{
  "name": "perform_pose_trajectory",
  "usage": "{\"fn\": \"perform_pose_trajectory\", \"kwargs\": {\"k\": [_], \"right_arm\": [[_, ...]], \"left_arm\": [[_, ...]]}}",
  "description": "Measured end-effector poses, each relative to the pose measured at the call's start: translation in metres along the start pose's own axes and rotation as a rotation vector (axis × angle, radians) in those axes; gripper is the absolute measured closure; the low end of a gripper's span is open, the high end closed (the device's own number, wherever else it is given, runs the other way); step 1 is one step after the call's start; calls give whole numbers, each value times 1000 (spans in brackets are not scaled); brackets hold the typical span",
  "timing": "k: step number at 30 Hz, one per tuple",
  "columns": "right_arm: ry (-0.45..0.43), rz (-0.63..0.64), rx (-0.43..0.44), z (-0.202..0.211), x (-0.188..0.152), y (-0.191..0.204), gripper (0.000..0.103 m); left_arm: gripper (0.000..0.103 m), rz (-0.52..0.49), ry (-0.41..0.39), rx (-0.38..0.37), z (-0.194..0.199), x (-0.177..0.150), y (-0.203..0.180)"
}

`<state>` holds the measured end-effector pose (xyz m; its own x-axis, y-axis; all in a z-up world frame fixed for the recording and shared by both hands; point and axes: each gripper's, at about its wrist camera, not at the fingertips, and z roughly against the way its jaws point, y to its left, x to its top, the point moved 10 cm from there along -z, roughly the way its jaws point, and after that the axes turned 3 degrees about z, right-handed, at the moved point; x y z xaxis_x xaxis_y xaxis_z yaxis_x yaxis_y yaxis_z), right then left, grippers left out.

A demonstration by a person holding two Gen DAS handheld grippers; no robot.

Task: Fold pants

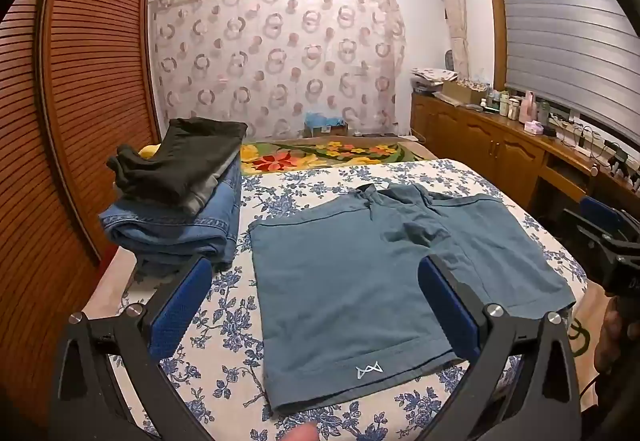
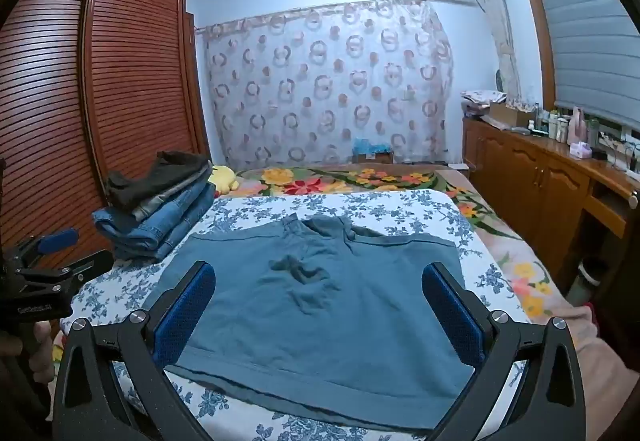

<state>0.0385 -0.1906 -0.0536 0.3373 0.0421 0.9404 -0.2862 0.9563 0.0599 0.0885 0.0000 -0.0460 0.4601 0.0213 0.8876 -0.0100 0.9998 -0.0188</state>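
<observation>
A pair of teal shorts (image 1: 360,281) lies spread flat on the blue-flowered bedsheet (image 1: 228,321), waistband and drawstring at the far end, hem with a white logo nearest me. It also shows in the right wrist view (image 2: 320,305). My left gripper (image 1: 316,281) is open and empty, hovering above the near left leg. My right gripper (image 2: 320,281) is open and empty, hovering above the near hem; it also shows at the right edge of the left wrist view (image 1: 608,237). The left gripper shows at the left edge of the right wrist view (image 2: 44,261).
A stack of folded clothes (image 1: 180,201), jeans under dark trousers, sits on the bed's far left by the wooden wardrobe (image 1: 80,81). A floral blanket (image 1: 320,153) lies beyond the sheet. A wooden cabinet (image 1: 500,145) with bottles runs along the right.
</observation>
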Motion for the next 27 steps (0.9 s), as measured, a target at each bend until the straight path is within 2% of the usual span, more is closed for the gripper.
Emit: {"fn": "perform_pose_trajectory", "kwargs": {"k": [27], "right_arm": [[8, 1, -8, -1, -1, 0, 0]], "left_arm": [[0, 9, 7, -7, 0, -2, 4]]}}
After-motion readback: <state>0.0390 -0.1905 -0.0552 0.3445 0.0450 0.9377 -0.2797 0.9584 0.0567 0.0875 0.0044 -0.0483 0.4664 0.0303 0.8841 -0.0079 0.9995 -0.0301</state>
